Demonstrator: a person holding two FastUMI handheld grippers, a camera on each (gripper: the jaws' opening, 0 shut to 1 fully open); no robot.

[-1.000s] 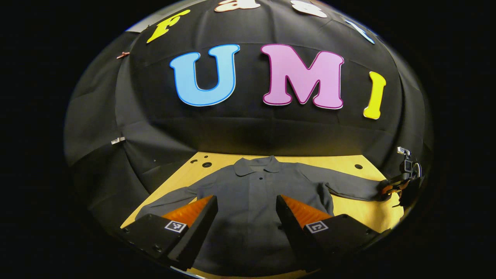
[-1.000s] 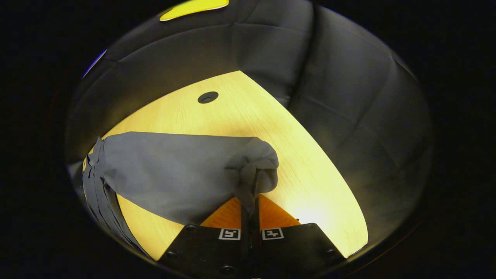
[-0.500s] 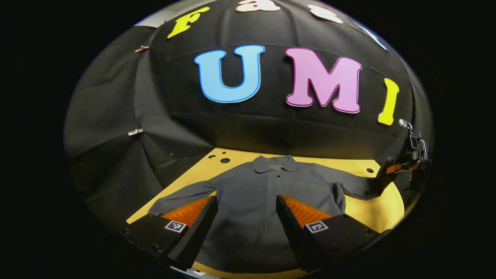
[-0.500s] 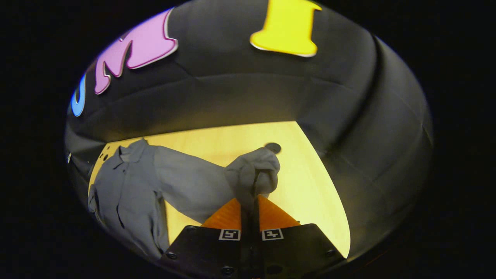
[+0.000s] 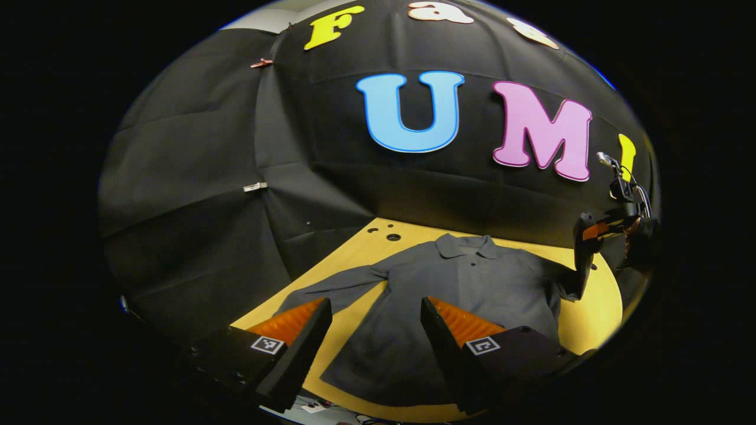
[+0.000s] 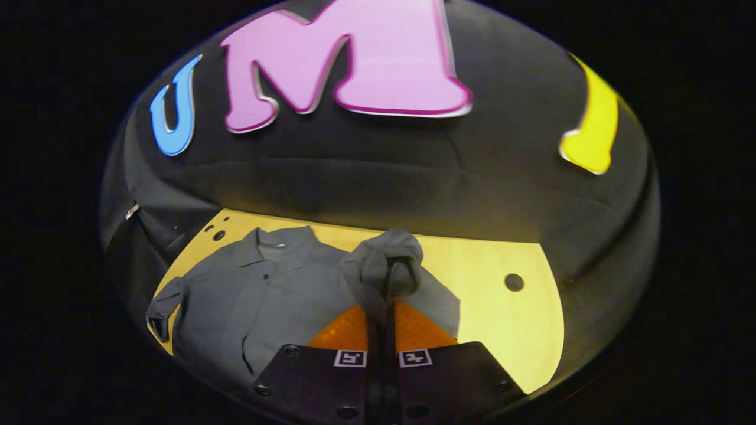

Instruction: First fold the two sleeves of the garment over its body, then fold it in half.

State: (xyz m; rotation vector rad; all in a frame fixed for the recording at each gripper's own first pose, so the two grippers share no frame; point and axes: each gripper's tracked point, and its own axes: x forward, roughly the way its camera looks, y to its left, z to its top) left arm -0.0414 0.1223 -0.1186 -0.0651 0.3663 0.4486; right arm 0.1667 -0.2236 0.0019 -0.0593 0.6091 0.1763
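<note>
The left tongs (image 5: 373,313) hang spread above the shirt (image 5: 460,289), which lies flat on the bench (image 5: 596,307). Its left sleeve (image 5: 331,289) is stretched out. Holes (image 5: 393,237) dot the bench. The right tongs (image 6: 381,307) are pinching the other cuff (image 6: 384,262), lifted.

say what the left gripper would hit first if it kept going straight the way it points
Probably the grey shirt lying on the wooden table: the open left gripper points at the shirt's body, with nothing between. How far above the cloth it is remains unclear.
</note>
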